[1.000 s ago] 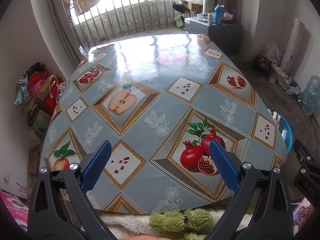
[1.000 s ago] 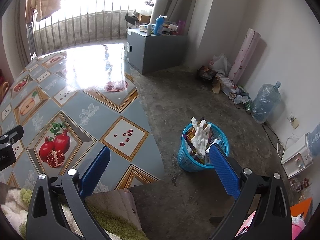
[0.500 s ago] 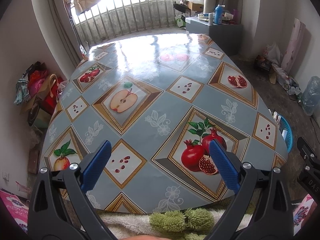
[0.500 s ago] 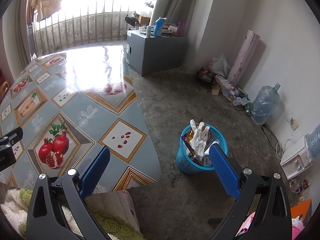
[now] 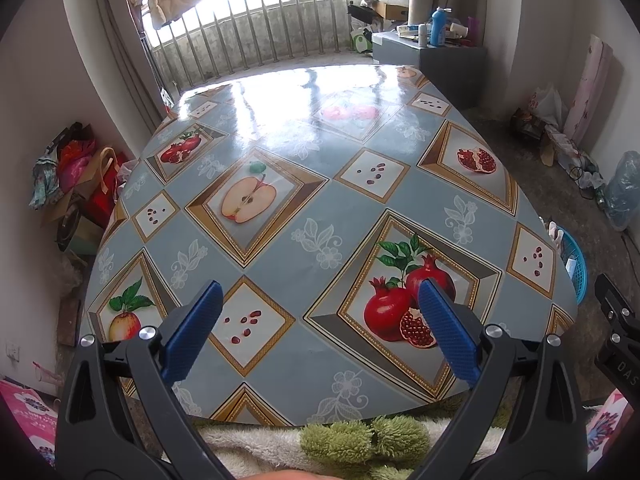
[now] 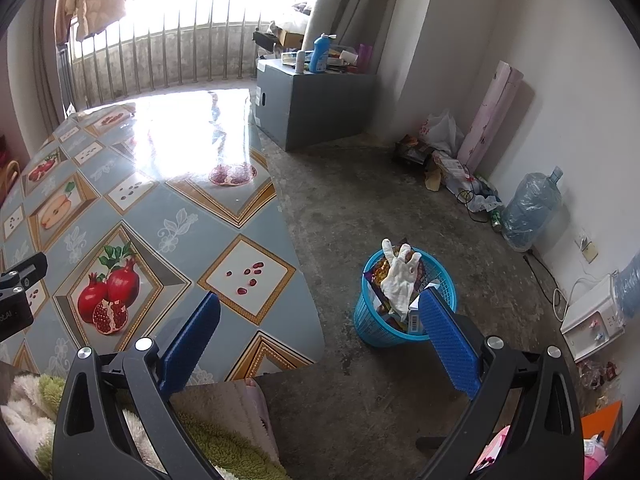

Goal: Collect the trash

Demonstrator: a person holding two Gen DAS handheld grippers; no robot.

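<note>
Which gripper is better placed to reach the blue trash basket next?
Right. The right gripper is open and looks at the blue basket on the floor beside the table; the left gripper faces the tabletop, basket at its far right.

The right gripper [image 5: 618, 344] body reads "DAS".

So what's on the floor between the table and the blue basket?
Nothing: in the right wrist view, only bare concrete floor lies between the table edge and the blue basket.

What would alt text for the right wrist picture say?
A blue basket of trash, a white glove on top, stands on the concrete floor beside a fruit-patterned table; the open right tool is empty.
</note>
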